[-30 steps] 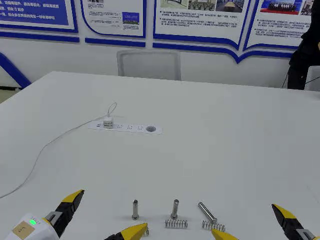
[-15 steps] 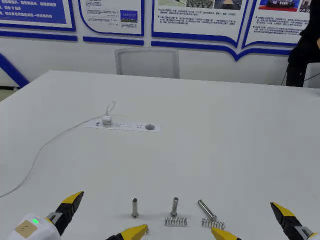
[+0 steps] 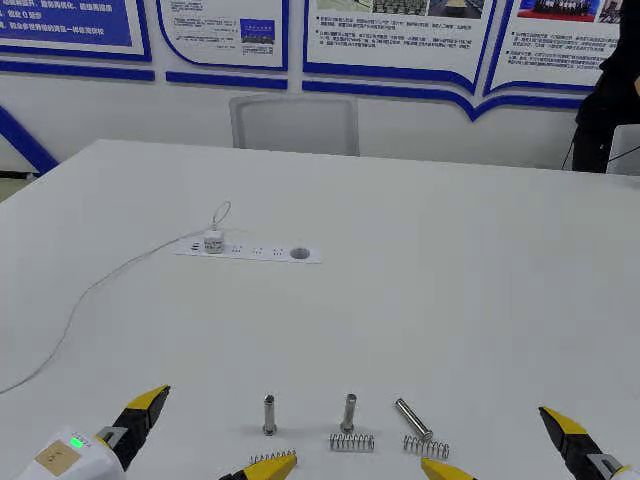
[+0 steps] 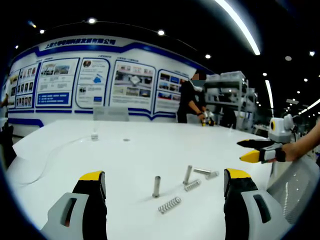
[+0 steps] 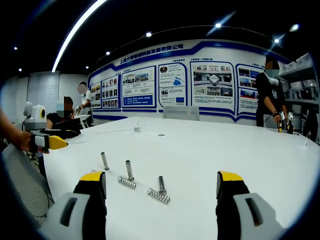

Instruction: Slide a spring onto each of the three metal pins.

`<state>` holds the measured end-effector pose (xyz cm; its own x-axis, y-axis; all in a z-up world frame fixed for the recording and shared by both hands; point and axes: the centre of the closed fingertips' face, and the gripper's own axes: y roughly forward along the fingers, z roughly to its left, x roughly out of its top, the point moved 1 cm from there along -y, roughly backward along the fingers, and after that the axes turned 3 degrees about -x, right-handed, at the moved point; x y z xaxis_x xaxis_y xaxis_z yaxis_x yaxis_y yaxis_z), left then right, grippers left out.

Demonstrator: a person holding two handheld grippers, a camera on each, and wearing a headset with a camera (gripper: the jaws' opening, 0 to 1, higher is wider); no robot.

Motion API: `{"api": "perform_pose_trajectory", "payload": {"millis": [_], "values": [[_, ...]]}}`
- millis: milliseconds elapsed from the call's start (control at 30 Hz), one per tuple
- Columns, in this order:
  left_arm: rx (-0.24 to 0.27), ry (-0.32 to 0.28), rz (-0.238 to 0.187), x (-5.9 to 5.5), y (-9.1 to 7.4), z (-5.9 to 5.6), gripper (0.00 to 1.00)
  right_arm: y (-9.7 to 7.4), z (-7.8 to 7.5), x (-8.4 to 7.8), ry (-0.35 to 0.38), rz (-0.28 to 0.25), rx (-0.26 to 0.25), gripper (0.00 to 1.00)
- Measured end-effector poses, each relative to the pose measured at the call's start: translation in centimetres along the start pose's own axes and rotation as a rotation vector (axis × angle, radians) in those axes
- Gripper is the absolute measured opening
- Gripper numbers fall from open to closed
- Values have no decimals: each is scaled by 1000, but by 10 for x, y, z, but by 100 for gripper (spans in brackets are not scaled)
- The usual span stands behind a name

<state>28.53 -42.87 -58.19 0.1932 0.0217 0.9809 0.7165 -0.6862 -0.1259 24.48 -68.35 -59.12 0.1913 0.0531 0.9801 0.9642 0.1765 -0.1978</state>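
Left spring (image 3: 272,457) lies just off the inner yellow tip of the left gripper (image 3: 210,435), whose black jaws are spread wide with nothing between them. Same deal with the right gripper (image 3: 500,445): jaws wide apart, nothing held, and the right spring (image 3: 426,446) is just beside its inner tip. The middle spring (image 3: 352,441) lies between those two. All three are thin silvery wire coils lying flat, none on a pin.

Just behind each coil is its pin, a smooth shiny metal rod. The left pin (image 3: 269,414) and middle pin (image 3: 348,412) stand upright on a wider foot, and the right pin (image 3: 412,419) lies on its side at an angle.

From above, the head view also gives the matte white table (image 3: 450,290). Farther back on it is a flat white power strip (image 3: 250,251) with a small plug (image 3: 213,240) and a thin cable (image 3: 95,288) curling off to the left. A grey chair (image 3: 295,125) stands at the far side under blue-and-white posters (image 3: 395,30).

The gripper views add the room. There's a dark ceiling with strip lights (image 4: 240,25), shelves (image 4: 227,95) and a person in dark clothes (image 5: 270,95) standing past the table. The left gripper view catches the right gripper off to its right. The right gripper view catches the left one at its left, plus another person (image 5: 83,100) by the wall.
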Motion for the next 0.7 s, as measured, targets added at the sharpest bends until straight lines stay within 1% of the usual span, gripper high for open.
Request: {"api": "perform_pose_trajectory", "payload": {"millis": [167, 367, 500, 600, 700], "values": [[8, -4, -4, 1, 0, 2, 100, 1, 2, -2, -11, 10, 9, 92], [8, -5, 10, -2, 0, 3, 100, 1, 2, -4, -4, 20, 9, 92], [4, -2, 19, -5, 0, 2, 100, 1, 2, -2, 0, 11, 4, 92], [6, 4, 29, -6, 0, 2, 100, 1, 0, -4, 1, 16, 1, 92], [7, 2, 24, -5, 0, 2, 100, 1, 1, -4, 3, 20, 3, 92]]}}
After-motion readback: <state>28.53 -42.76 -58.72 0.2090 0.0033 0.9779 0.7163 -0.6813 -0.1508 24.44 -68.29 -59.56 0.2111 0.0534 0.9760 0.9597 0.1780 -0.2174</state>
